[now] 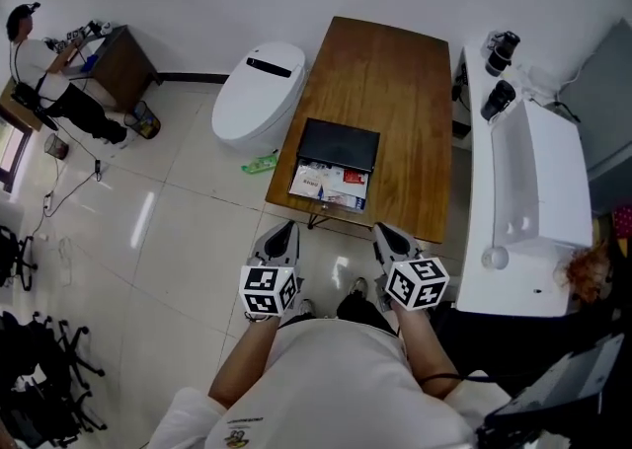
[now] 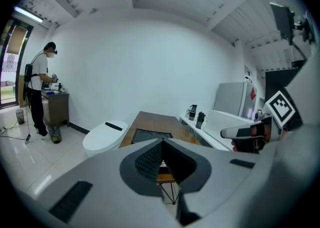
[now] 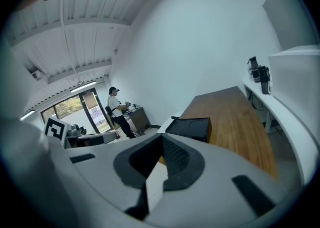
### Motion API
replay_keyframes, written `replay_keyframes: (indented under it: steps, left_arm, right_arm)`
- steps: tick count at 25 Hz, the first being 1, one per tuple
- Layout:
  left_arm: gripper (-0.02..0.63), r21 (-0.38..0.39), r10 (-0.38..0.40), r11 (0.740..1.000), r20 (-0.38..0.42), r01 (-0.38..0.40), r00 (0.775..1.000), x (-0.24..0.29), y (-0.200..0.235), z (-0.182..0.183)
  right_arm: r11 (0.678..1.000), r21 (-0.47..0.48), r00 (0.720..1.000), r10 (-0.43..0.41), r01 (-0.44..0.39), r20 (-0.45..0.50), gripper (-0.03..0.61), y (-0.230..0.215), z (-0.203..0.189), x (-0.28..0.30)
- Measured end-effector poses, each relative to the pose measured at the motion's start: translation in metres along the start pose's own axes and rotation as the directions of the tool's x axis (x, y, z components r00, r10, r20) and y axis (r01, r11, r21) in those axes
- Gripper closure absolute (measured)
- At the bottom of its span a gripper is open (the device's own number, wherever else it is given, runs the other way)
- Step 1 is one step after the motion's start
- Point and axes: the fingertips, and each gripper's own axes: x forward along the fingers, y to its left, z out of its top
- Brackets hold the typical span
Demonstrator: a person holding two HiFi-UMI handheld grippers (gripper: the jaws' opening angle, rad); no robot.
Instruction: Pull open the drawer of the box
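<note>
A black box (image 1: 339, 144) sits near the front edge of a wooden table (image 1: 395, 72). Its drawer (image 1: 329, 187) stands pulled out toward me, with papers and packets inside. Both grippers hover over the floor in front of the table, short of the drawer and apart from it. My left gripper (image 1: 282, 233) is shut with nothing between its jaws, and so is my right gripper (image 1: 385, 235). In the left gripper view the box (image 2: 151, 135) lies beyond the closed left gripper (image 2: 162, 143). In the right gripper view the box (image 3: 190, 128) shows past the closed right gripper (image 3: 161, 138).
A white toilet (image 1: 259, 92) stands left of the table, with a green item (image 1: 259, 165) on the floor beside it. A white counter (image 1: 533, 210) with two black bottles (image 1: 502, 47) runs along the right. A person (image 1: 39, 72) works at a cabinet far left.
</note>
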Motion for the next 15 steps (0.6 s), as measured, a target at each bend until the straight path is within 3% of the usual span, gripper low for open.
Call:
replay_keyframes:
  steps: [8,15]
  left_arm:
    - [0.611,-0.014,-0.116,0.993,-0.058,0.116,0.992,-0.025,0.000,-0.023]
    - [0.611,-0.034,-0.199,0.980,-0.072,0.197,0.977,-0.041,-0.021,-0.035]
  right_arm:
    - [0.995,0.016,0.995,-0.102,0.102,0.012,0.591,0.039,-0.032,-0.020]
    - [0.990,0.016,0.990,-0.142,0.142,0.013,0.591,0.060,-0.050,-0.038]
